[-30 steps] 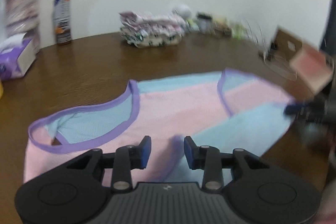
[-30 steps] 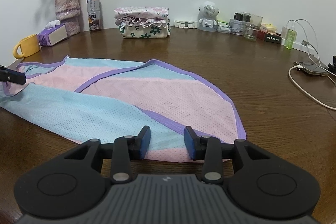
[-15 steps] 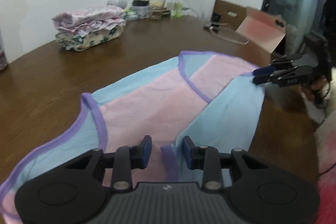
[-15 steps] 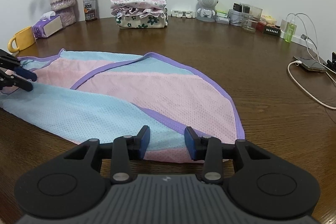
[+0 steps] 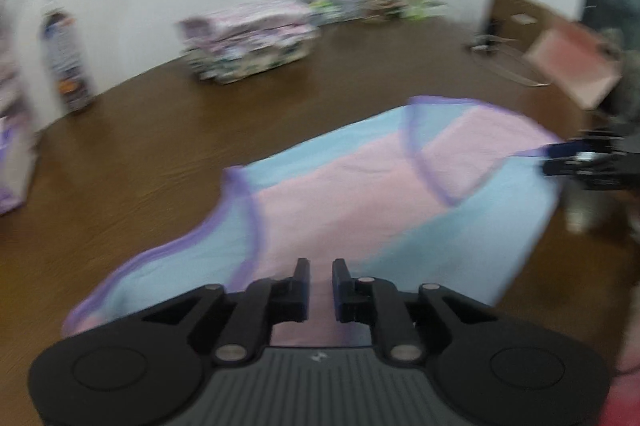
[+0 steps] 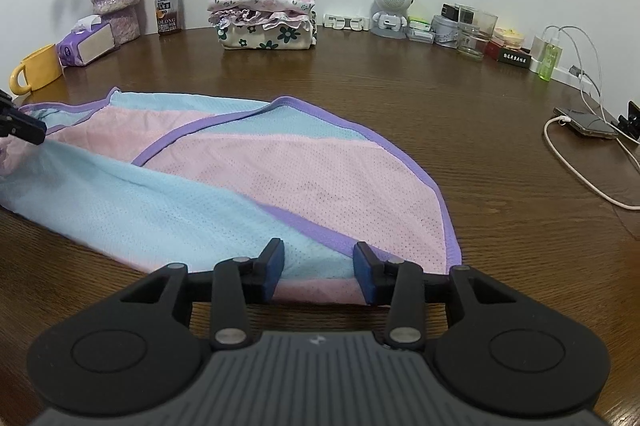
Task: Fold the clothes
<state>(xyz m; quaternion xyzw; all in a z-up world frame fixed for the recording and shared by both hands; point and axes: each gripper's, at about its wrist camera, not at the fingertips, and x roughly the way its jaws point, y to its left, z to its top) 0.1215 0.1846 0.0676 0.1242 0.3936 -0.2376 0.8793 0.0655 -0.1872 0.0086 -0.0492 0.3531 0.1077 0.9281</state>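
Lying flat before both, garment [image 6: 240, 186], right gripper [image 6: 319, 268] open at its hem, left gripper [image 5: 320, 290] nearly closed, empty.

A mesh garment [image 6: 224, 182] in pink and pale blue panels, edged with purple binding, lies spread on the brown wooden table in front of me. One side is folded over the middle, so its purple edge runs diagonally across the pink. The fabric lies mostly flat with soft ripples at the left end. Farther back by the wall sits a stack of folded floral clothes [image 6: 262, 18], neat and squared.
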